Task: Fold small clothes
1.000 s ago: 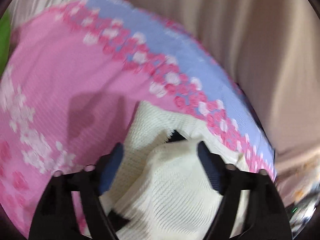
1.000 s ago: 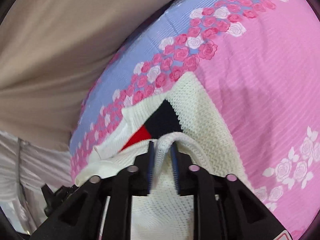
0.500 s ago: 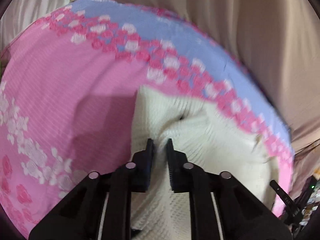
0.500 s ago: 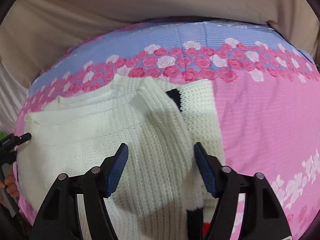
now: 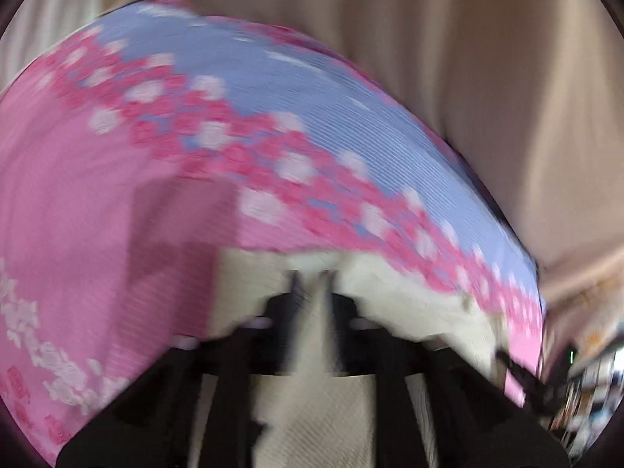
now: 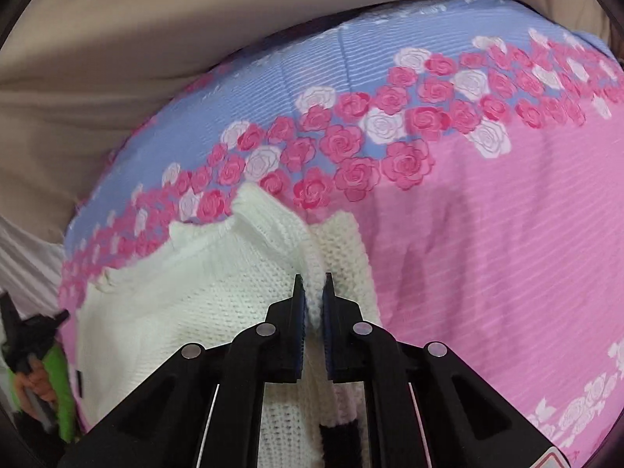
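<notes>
A white knit sweater (image 6: 218, 296) lies on a pink and blue rose-print bedspread (image 6: 487, 234). My right gripper (image 6: 312, 284) points down at its right side, and its closing jaws pinch a raised fold of the knit. A black strip of the sweater (image 6: 339, 440) shows under the right finger. The left wrist view is blurred by motion. There my left gripper (image 5: 314, 277) stands over the sweater (image 5: 409, 300); its jaws are opening but look narrow, with a strip of white knit between them.
The bedspread (image 5: 97, 214) ends at a beige cloth backdrop (image 5: 487, 78) behind it. In the right wrist view, a hand (image 6: 37, 382) holds a black and green tool at the left edge. Clutter shows at the left wrist view's lower right.
My right gripper, open over the sweater half a second ago, has closed on a fold. My left gripper went from wide open to pinching the knit and has shifted sideways.
</notes>
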Demonstrator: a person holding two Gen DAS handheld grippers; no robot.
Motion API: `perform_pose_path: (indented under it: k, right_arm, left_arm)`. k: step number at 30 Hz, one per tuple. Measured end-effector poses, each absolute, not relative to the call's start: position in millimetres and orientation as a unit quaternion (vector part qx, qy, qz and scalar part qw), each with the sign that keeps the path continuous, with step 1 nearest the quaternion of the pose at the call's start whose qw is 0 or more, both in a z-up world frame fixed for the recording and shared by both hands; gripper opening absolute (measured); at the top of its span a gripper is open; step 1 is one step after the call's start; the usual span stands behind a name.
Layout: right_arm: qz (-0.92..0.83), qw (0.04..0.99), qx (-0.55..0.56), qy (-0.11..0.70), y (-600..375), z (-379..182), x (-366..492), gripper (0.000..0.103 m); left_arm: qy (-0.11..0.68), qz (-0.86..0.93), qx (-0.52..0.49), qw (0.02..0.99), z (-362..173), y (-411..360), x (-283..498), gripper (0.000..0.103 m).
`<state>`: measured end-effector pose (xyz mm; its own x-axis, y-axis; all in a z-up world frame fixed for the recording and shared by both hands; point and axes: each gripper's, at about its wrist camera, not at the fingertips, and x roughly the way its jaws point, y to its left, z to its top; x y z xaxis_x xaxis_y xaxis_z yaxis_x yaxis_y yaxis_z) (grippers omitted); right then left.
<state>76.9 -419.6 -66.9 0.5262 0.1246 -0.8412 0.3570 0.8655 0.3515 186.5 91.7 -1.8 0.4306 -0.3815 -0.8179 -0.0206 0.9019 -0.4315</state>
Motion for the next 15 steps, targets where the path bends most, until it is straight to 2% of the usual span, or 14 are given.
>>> perform_pose_path:
  k: [1,5,6,7,9,13,14,15]
  right_arm:
    - [-0.068,0.841,0.243,0.478,-415.3,-64.1,75.1,0.009]
    - [-0.061,0.843,0.236,0.480,-407.9,-60.2,68.9,0.013]
    - [-0.060,0.842,0.238,0.481,-408.3,-59.3,68.5,0.014]
    - [-0.060,0.840,0.243,0.481,-409.1,-59.7,67.6,0.014]
    - [-0.056,0.831,0.265,0.485,-412.3,-60.2,70.8,0.024]
    - [-0.051,0.830,0.274,0.483,-408.6,-57.7,71.9,0.029]
    - [-0.046,0.830,0.274,0.483,-406.4,-55.8,71.9,0.023]
    - [-0.035,0.833,0.277,0.478,-403.4,-49.6,70.6,0.009]
  left_arm:
    - [0.527,-0.109,-0.170,0.825,-2.9,81.3,183.4,0.083]
    - [0.538,-0.079,-0.108,0.832,-25.4,58.5,190.1,0.082]
    - [0.548,-0.079,-0.113,0.825,-32.5,57.2,193.2,0.076]
    - [0.559,-0.082,-0.121,0.816,-42.8,55.8,197.6,0.051]
    - [0.581,-0.112,-0.133,0.795,-54.2,51.5,202.3,0.007]
    - [0.527,-0.124,-0.140,0.829,-12.4,62.0,193.5,0.006]
    - [0.514,-0.123,-0.149,0.836,-0.5,69.3,193.9,0.006]
    - [0.505,-0.116,-0.153,0.841,8.8,76.6,197.0,0.006]
